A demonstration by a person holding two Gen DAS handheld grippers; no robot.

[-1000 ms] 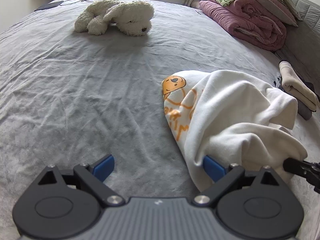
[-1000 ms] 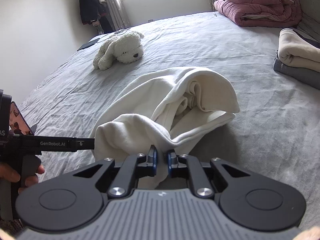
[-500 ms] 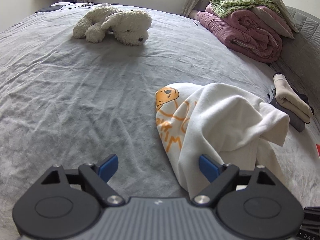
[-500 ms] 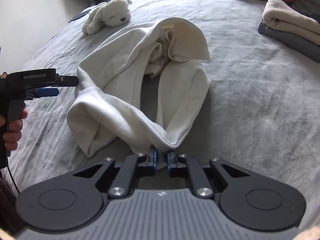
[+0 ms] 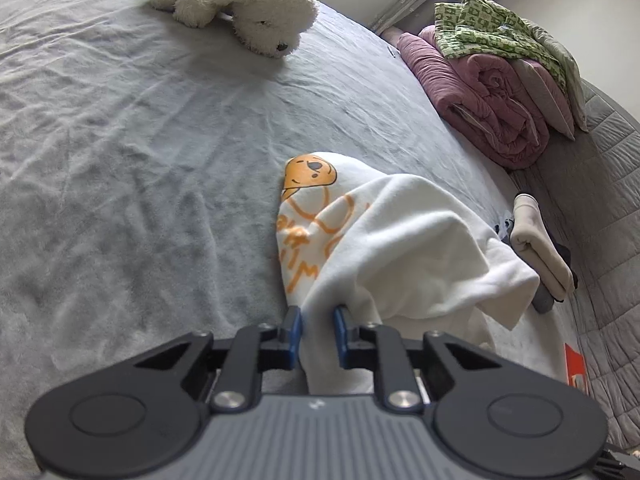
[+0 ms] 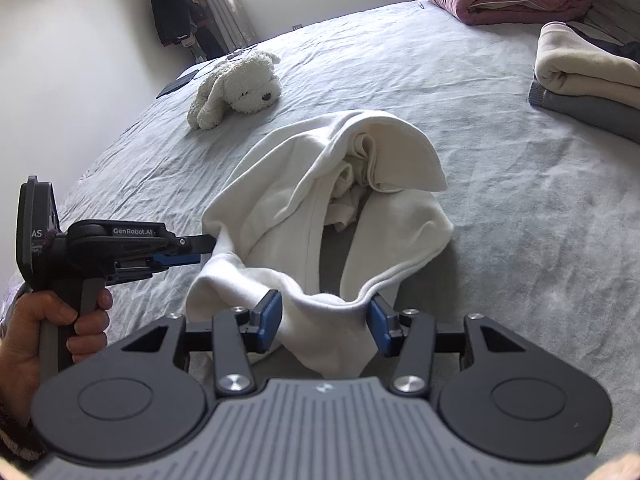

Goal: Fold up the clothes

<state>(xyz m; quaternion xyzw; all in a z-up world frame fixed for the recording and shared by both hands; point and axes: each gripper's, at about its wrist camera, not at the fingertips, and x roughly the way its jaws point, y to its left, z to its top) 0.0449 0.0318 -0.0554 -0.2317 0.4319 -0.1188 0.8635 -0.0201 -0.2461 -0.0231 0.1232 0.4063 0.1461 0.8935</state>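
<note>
We note the white sweatshirt (image 5: 404, 240) bunched in a loose heap on the grey bedspread (image 5: 140, 140), directly ahead of both sets of fingers. Its orange bear print (image 5: 310, 174) faces up on the far-left part of the heap as seen from the left wrist.

Left gripper (image 5: 318, 336): its jaws have just been closing, and a fold of the sweatshirt's near edge now sits between the two blue pads (image 5: 295, 334), which press on it from both sides. From the right wrist we see the same gripper (image 6: 200, 252) entering the cloth's left edge, with the person's hand (image 6: 48, 332) wrapped round its handle.

Right gripper (image 6: 324, 320): its jaws have just been opening. The blue pads (image 6: 270, 320) stand apart, and the hem of the sweatshirt (image 6: 320, 208) sags between them. The hem's rim lies against the right pad; we cannot tell whether the left pad touches the cloth. No clamping is seen.

Beyond the fingers, well apart from the heap, a white plush dog (image 5: 244, 8) lies on the bedspread. To the far right of the fingers sits a stack of folded clothes (image 6: 584, 80), cream on grey. A rolled pink quilt (image 5: 488, 100) with a green patterned cloth (image 5: 492, 28) on top lies at the bed's far right.
</note>
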